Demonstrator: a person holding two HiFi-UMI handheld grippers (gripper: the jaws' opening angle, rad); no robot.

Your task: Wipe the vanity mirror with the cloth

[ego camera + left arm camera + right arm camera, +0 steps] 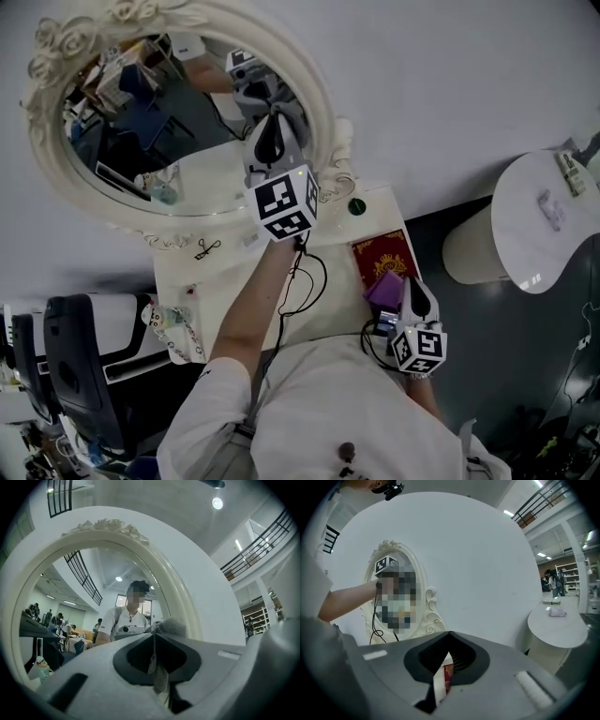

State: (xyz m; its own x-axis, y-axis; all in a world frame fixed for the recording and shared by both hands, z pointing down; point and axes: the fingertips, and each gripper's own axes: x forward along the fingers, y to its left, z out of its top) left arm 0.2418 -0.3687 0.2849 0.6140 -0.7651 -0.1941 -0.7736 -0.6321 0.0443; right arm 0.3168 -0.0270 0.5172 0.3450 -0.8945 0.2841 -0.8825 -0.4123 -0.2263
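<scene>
Grey cloth (174,626) in closed left claw (154,633)

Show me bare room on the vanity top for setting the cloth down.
Bare strip of vanity top between the black clip and the forearm; another between the cable and red book. Crowded at right: book, purple item, right gripper.
</scene>
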